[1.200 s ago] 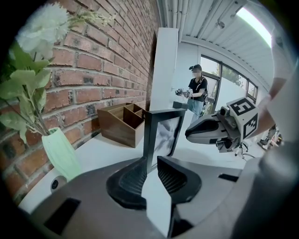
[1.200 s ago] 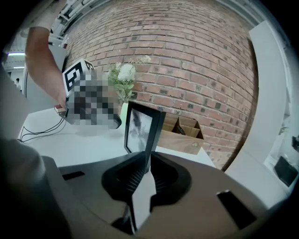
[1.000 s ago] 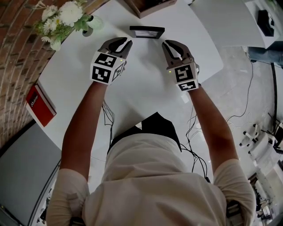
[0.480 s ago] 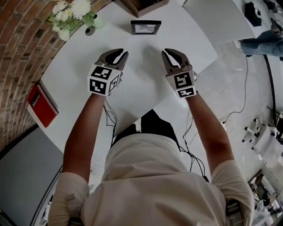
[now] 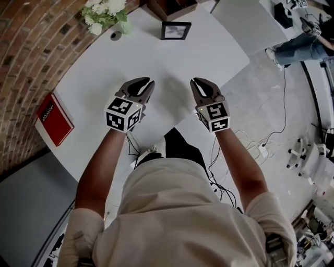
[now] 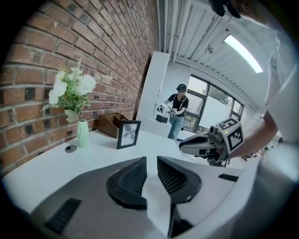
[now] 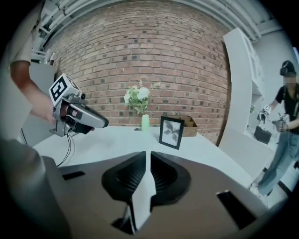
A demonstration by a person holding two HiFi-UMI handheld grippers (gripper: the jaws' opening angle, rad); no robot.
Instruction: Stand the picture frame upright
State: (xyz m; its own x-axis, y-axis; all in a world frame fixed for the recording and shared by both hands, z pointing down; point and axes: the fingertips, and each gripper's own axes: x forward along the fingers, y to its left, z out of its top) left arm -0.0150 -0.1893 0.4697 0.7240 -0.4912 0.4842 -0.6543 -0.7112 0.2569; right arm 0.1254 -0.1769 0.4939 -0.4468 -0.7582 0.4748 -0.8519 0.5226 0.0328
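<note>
Far left: red book (image 5: pixel 54 119) flat near the edge of the white table (image 5: pixel 172 62), beside the brick wall. Farther along the wall: white flowers in a pale green vase (image 5: pixel 107 11), with a small round disc (image 5: pixel 115 35) just beside the vase.

Left gripper (image 5: pixel 143 86) held above the near part of the table, pointing at the far edge. Jaws a small gap apart, nothing between them, only bare table beyond.

Picture frame (image 5: pixel 176 30) upright at the far end of the table, just in front of a wooden box (image 5: pixel 169 6), right of the vase, well apart from both grippers.

Right gripper (image 5: pixel 198 86) level with the left one, also over the table. Jaws nearly together with a thin slit between, holding nothing.

Far right: a person (image 5: pixel 297 44) standing on the grey floor.
</note>
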